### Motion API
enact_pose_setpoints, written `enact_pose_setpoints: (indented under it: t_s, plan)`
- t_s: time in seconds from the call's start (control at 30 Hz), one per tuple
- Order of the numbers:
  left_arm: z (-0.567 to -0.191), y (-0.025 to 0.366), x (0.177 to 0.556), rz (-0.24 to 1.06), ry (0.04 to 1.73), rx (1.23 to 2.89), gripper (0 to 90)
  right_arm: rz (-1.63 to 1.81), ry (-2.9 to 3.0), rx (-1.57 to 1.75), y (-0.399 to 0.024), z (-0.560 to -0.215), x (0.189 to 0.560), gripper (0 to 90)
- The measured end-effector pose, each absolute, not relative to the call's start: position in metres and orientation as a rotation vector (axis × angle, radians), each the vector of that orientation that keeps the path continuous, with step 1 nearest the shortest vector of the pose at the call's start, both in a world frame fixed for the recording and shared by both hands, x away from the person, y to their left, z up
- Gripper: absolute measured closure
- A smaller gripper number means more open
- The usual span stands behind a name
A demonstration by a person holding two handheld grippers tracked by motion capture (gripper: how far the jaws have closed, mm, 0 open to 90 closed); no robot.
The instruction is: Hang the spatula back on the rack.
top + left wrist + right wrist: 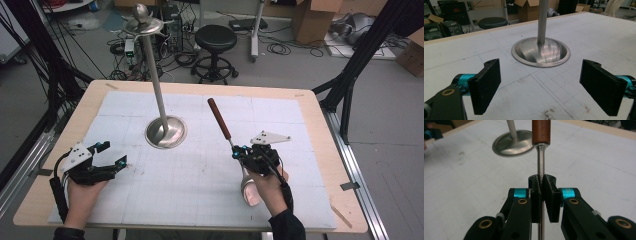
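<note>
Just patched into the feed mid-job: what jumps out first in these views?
The tall metal stand rises from its round base left of the table's centre, with the open left gripper facing it from the near left. At the near right, the right gripper is shut on the thin metal shaft of a ladle-like utensil, its brown wooden handle pointing up and away, its bowl down by the hand.
</note>
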State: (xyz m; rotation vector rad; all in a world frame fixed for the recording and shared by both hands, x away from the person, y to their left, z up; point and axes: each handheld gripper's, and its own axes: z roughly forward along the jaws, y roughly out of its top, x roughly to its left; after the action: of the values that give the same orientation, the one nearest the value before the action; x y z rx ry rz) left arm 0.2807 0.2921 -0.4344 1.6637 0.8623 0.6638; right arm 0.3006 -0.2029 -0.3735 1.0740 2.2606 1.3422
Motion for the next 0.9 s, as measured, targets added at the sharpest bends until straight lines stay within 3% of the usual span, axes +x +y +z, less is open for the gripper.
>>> enact_pose_setpoints:
  t_s: [0.9]
  plan:
    - [-0.434, 0.292, 0.281, 0.664, 0.86, 1.662, 17.8, 1.599, 2.111, 0.94, -0.201, -0.339, 0.299, 85.1]
